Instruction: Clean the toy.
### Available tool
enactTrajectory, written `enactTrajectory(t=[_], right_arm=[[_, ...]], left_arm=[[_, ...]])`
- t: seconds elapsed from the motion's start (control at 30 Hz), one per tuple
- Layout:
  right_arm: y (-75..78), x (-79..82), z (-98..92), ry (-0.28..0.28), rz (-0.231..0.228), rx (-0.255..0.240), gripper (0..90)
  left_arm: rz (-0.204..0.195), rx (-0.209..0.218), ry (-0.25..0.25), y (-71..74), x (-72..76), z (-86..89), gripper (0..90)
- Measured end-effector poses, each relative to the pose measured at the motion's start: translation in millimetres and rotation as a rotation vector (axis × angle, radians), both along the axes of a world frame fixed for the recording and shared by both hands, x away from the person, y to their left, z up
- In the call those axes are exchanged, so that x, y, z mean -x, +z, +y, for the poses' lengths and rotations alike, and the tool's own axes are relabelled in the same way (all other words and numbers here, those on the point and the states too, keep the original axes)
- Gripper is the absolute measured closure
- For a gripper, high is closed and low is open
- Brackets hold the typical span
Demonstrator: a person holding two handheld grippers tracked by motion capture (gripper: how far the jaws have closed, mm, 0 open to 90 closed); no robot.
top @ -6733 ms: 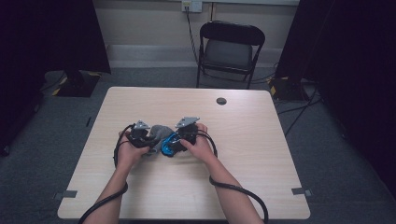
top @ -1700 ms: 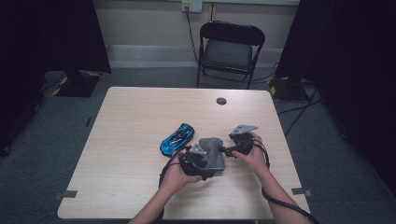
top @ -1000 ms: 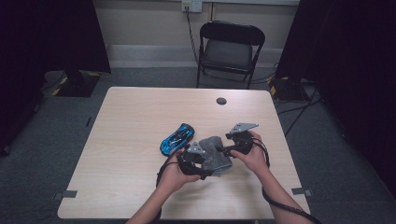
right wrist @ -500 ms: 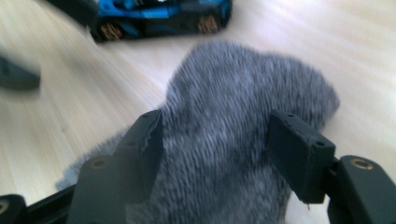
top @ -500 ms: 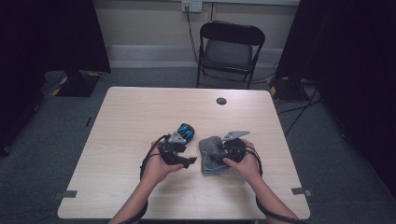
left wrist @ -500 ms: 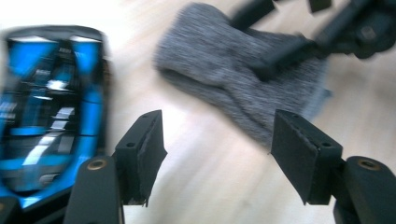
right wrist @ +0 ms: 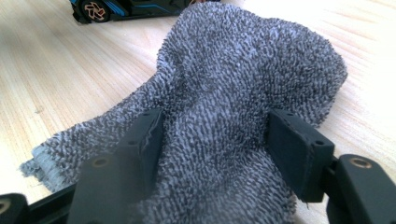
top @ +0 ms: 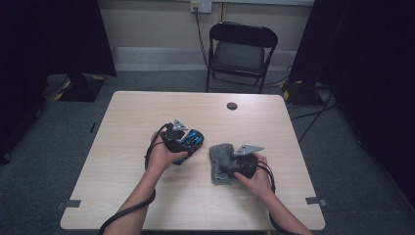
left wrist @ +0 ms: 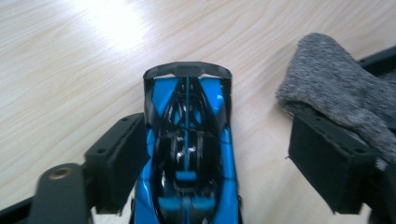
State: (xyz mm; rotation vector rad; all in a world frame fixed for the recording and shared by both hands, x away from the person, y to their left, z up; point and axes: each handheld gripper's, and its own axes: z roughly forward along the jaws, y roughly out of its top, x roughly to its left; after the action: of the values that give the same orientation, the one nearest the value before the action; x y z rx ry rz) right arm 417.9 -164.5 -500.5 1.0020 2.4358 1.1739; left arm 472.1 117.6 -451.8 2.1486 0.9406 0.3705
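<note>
Left hand-held gripper (left wrist: 205,158) standing over the blue toy car (left wrist: 187,154) on the table (top: 122,147), jaws just opened wide, the car lying lengthwise between them: one pad against its flank, the other well clear, so no grip yet. Probably lined up along the body for a steady sideways clamp. Right hand-held gripper (right wrist: 219,144) clamped on a bunched fold of the grey towel (right wrist: 243,74), pads sunk into the pile from both sides, the rest of the cloth resting on the table just beside the car. Likely kept gathered and ready for wiping.
</note>
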Motion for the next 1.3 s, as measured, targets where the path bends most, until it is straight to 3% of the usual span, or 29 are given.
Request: enactTrajectory(t=[0.33,0.8,0.9,1.3], right_arm=[[-1.0,2.8,1.6,-0.014,-0.017,0.006,37.1],[-1.0,2.9,1.8,-0.014,-0.019,0.008,37.1],[-1.1,2.9,1.8,-0.014,-0.019,0.008,37.1],[-1.1,2.8,1.8,-0.014,-0.018,0.007,37.1]], left_arm=[[0.017,-0.006,0.034,-23.7,-24.1,-5.9,17.6],[0.033,-0.051,0.041,-37.3,-38.3,-20.2,17.8],[0.033,-0.036,0.052,-39.6,-39.9,-19.2,16.3],[0.046,-0.054,0.052,-42.0,-44.5,-26.4,17.5]])
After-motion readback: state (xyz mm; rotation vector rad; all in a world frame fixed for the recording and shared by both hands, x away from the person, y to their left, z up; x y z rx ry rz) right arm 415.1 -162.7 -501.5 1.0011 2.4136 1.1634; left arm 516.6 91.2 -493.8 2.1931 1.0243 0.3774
